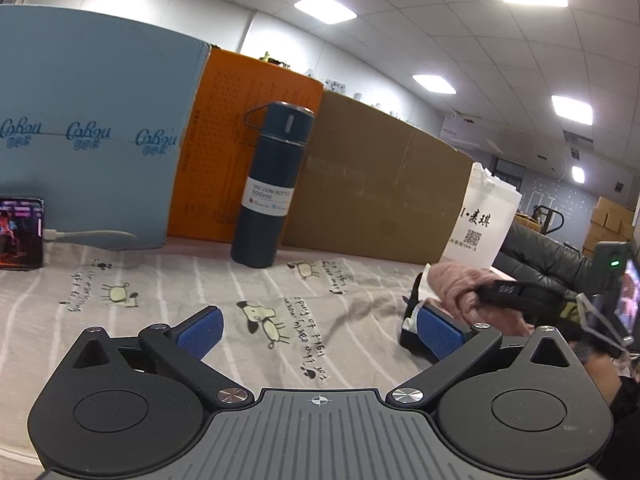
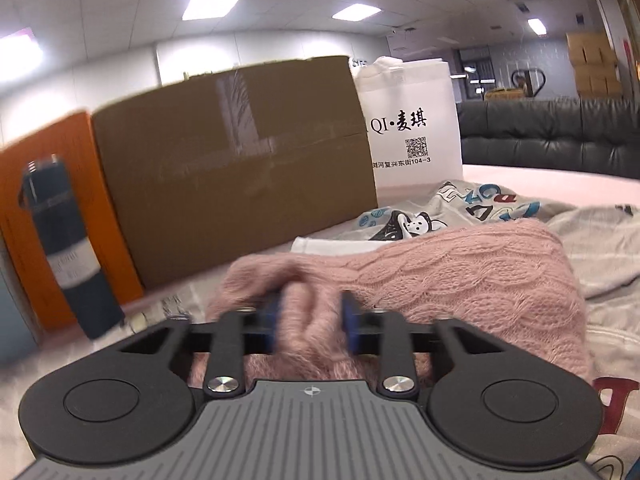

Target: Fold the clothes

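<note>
A fluffy pink knit sweater (image 2: 460, 276) lies bunched on the cloth-covered table in the right wrist view. My right gripper (image 2: 313, 318) is shut on a fold at its near edge, and pink wool bulges between the blue pads (image 2: 349, 320). The left wrist view shows the same sweater (image 1: 456, 284) at the far right with the right gripper (image 1: 486, 294) clamped on it. My left gripper (image 1: 320, 332) is open, its blue pads (image 1: 202, 330) wide apart over the printed tablecloth (image 1: 168, 292), with nothing between them. It sits to the left of the sweater.
A dark vacuum bottle (image 1: 272, 192) stands at the back, in front of blue (image 1: 88, 120), orange (image 1: 224, 152) and brown cardboard boxes (image 1: 376, 192). At the left edge a lit phone (image 1: 20, 232) is propped up. Beyond the sweater are a white bag (image 2: 412, 128), a grey printed garment (image 2: 464, 204) and a black sofa (image 2: 552, 140).
</note>
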The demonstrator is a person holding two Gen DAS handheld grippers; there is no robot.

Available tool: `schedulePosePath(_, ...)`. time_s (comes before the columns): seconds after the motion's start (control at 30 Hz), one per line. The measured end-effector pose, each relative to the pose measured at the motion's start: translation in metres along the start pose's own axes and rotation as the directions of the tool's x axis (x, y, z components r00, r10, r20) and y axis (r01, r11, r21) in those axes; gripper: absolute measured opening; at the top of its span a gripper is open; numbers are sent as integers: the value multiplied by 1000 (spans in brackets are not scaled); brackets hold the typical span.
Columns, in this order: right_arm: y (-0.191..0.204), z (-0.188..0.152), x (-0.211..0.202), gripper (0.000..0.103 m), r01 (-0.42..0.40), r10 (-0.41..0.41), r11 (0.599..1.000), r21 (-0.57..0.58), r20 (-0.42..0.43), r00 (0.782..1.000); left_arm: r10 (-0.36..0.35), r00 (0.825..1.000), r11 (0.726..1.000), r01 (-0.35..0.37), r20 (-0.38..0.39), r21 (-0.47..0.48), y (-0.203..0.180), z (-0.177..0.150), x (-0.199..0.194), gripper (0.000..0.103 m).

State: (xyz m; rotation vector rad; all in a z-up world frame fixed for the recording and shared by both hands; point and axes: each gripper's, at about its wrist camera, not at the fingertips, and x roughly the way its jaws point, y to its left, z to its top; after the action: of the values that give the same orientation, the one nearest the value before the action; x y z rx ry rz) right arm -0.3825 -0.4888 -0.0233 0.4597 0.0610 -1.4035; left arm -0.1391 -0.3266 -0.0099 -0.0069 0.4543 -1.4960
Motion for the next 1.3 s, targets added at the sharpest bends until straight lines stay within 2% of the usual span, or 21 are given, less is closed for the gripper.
schedulePosePath(0.17,-21,16,-45,15,-85,75,993,84,109,991,-18,1000,1000,18,-15,1,-6,-3,13,103)
schedulePosePath(0.33,-48,29,-99,15,-122,86,982,142,238,967,-38,999,999,38,-15,15,-17,-4,26,103)
schedulePosePath(0.4,-61,33,-115,15,-120,69,979,167,284,956,-47,999,998,47,-3,37,-25,-3,31,103)
schedulePosePath(0.57,-92,35,-139,15,-46,-22,981,186,349,937,-77,996,981,69,38,180,-53,-3,45,103)
schedulePosePath(0.67,-111,33,-145,15,0,-78,977,212,359,930,-126,991,972,115,42,207,-63,0,54,103)
schedulePosePath(0.73,-123,30,-149,15,23,-108,973,229,363,925,-158,987,970,150,24,193,-65,3,63,103)
schedulePosePath(0.83,-136,24,-151,15,61,-149,968,243,361,921,-219,976,971,220,-21,94,-66,9,82,103)
schedulePosePath(0.93,-149,19,-149,15,88,-177,963,256,350,920,-258,965,966,259,-53,10,-72,13,101,103)
schedulePosePath(1.03,-158,14,-142,15,101,-188,959,266,327,926,-270,959,959,276,-90,59,-93,7,116,103)
schedulePosePath(1.17,-165,11,-130,15,105,-183,960,259,300,936,-280,946,934,308,-165,181,-125,-3,140,102)
schedulePosePath(1.27,-167,8,-126,16,106,-175,966,238,291,941,-321,925,910,361,-203,204,-138,-8,149,98)
schedulePosePath(1.3,-167,8,-125,17,107,-172,968,229,287,942,-326,921,905,370,-215,212,-142,-11,152,90)
